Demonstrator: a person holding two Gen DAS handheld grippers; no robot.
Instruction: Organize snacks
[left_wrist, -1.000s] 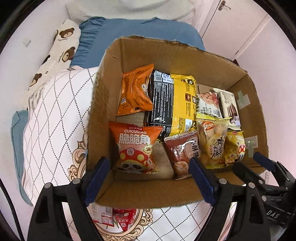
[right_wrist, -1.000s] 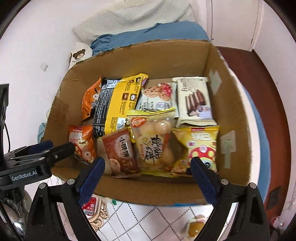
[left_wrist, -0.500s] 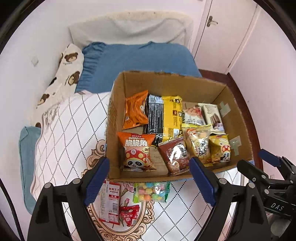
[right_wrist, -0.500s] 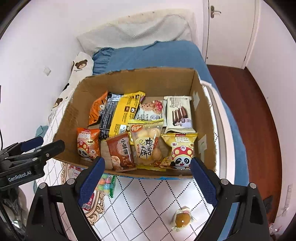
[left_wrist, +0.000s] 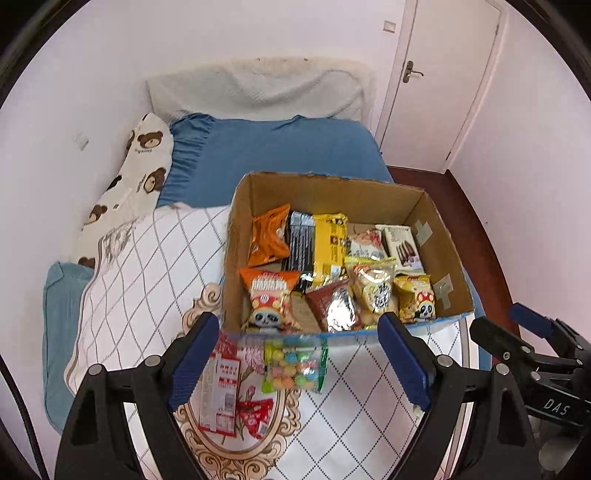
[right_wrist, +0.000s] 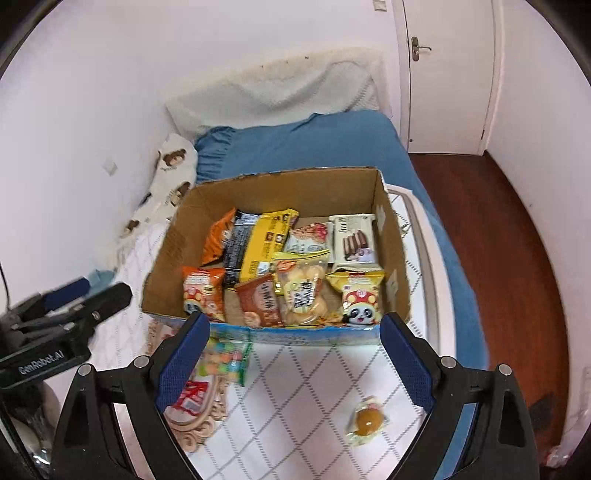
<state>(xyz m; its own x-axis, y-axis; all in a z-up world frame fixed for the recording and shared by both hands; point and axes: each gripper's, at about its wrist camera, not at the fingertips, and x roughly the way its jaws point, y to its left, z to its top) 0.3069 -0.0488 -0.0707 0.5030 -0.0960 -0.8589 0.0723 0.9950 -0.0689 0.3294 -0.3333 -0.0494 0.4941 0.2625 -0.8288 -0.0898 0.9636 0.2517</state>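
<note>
A cardboard box (left_wrist: 325, 192) (right_wrist: 280, 188) stands on the bed and holds several snack packets. On the quilt in front of it lie a clear bag of coloured candies (left_wrist: 295, 367) (right_wrist: 225, 360), a red and white packet (left_wrist: 221, 391), a small red packet (left_wrist: 255, 411) and a wrapped round yellow snack (right_wrist: 367, 419). My left gripper (left_wrist: 295, 363) is open and empty, above the quilt near the candy bag. My right gripper (right_wrist: 291, 360) is open and empty, in front of the box.
A blue pillow (left_wrist: 269, 155) and a bear-print pillow (left_wrist: 136, 166) lie behind the box. The wall runs along the left. A white door (left_wrist: 443, 74) and red-brown floor (right_wrist: 506, 258) are on the right, past the bed's edge.
Both grippers have pulled back and up from the box. The loose snacks on the quilt in front of it have come into view.
</note>
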